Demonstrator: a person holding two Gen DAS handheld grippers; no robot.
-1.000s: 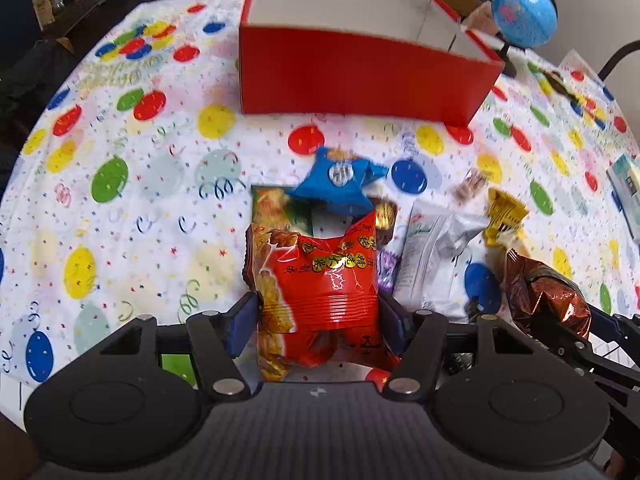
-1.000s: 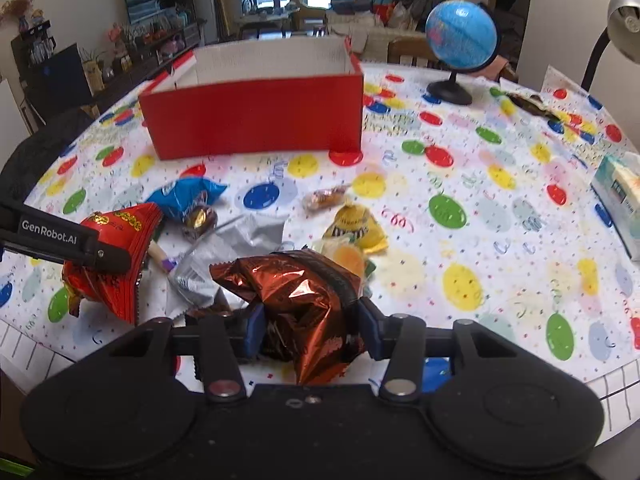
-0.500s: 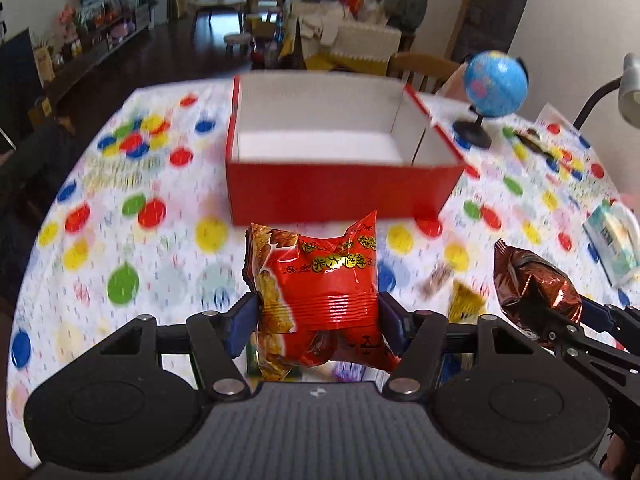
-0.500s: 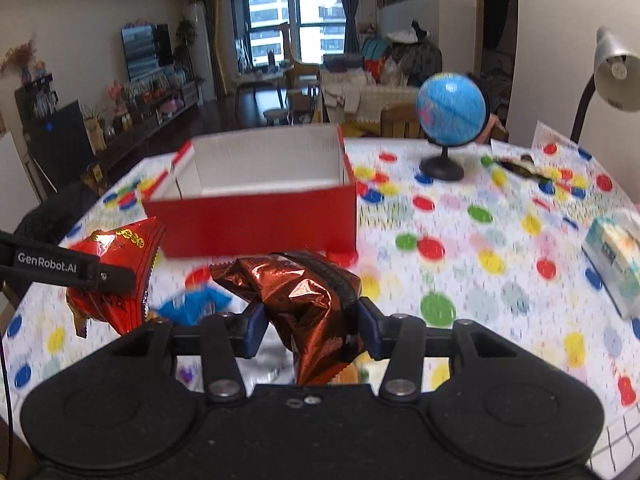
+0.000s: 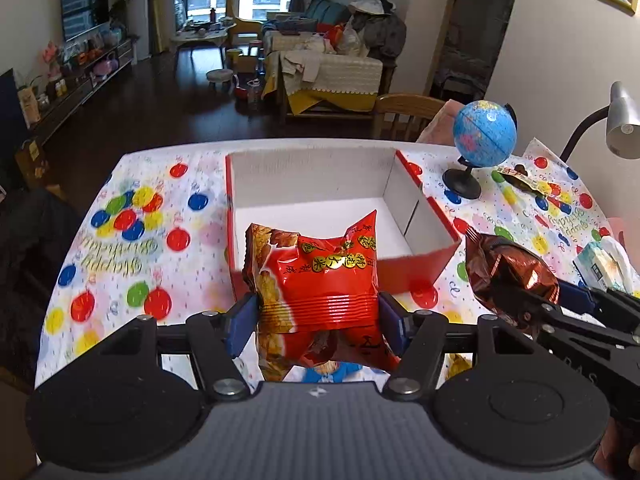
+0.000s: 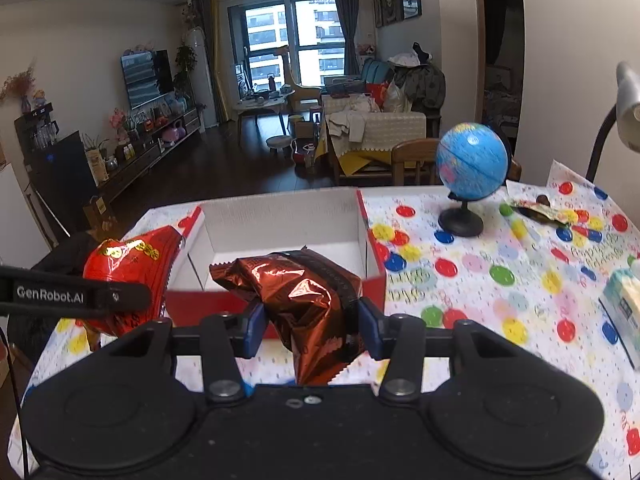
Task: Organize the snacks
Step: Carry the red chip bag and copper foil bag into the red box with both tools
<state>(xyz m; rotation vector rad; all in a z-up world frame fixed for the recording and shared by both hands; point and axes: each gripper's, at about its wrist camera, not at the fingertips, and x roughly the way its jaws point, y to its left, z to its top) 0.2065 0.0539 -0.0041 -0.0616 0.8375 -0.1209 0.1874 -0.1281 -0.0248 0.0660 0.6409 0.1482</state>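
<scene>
Now your left gripper (image 5: 316, 316) clamps the red bag (image 5: 320, 280), your right (image 6: 312, 328) the brown bag (image 6: 304, 296); the box (image 5: 420, 268) lies just ahead, long axis left-right, nearer your left.

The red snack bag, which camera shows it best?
The left wrist view: the red snack bag faces the camera, centred in the left gripper, printed front visible. The right wrist view catches it only side-on at the left edge, partly behind a gripper finger.
</scene>
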